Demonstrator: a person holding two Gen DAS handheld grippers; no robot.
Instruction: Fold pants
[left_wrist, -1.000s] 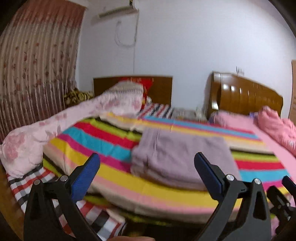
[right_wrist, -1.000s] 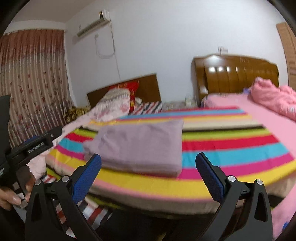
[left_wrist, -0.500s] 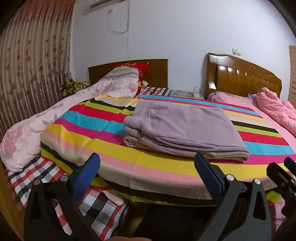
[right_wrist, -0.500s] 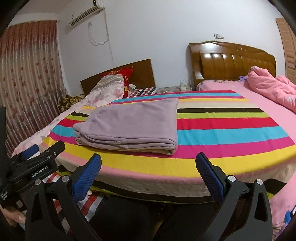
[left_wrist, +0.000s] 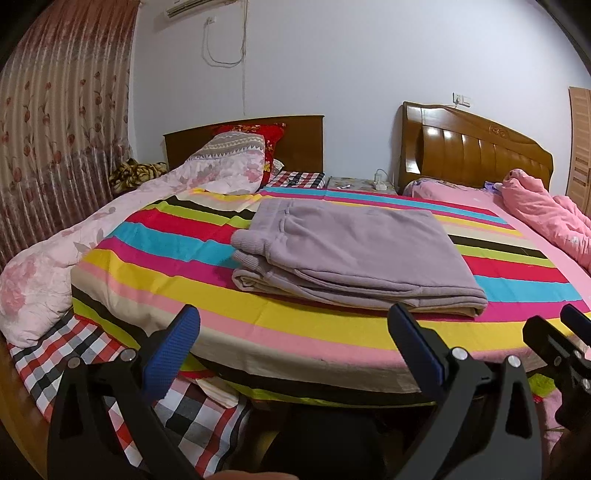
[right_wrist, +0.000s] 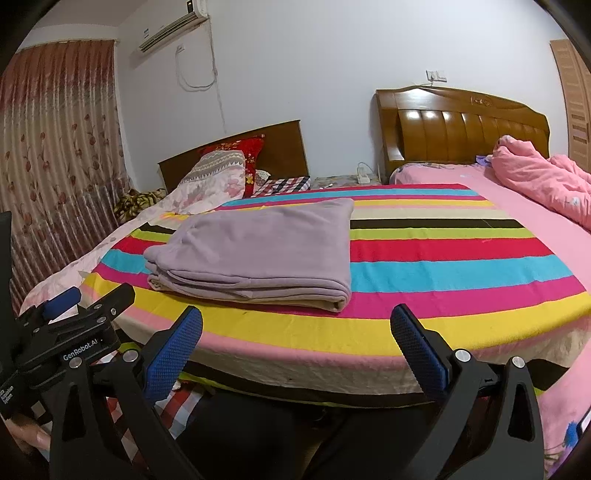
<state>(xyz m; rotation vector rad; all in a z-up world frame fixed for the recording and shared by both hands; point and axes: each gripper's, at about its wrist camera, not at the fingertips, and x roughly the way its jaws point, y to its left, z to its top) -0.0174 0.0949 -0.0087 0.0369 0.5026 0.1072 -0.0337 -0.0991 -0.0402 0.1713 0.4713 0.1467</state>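
Left gripper (left_wrist: 293, 345): jaws spread apart, empty, short of the striped bedspread (left_wrist: 155, 251). Folded lilac pants (left_wrist: 351, 254) lie flat on it, long axis left-right, waistband end left, fold right. Right gripper (right_wrist: 295, 345): jaws apart, empty.

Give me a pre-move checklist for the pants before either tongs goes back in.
1. Pants lie folded in a flat stack on the striped sheet: ok.
2. Left tongs open, holding nothing: ok.
3. Right tongs open, holding nothing: ok.
4. Both tongs clear of the cloth, short of the bed edge: ok.
5. Layer edges aligned at the near left corner: not ok, lower layers stick out.
6. Underside free of creases: cannot tell.
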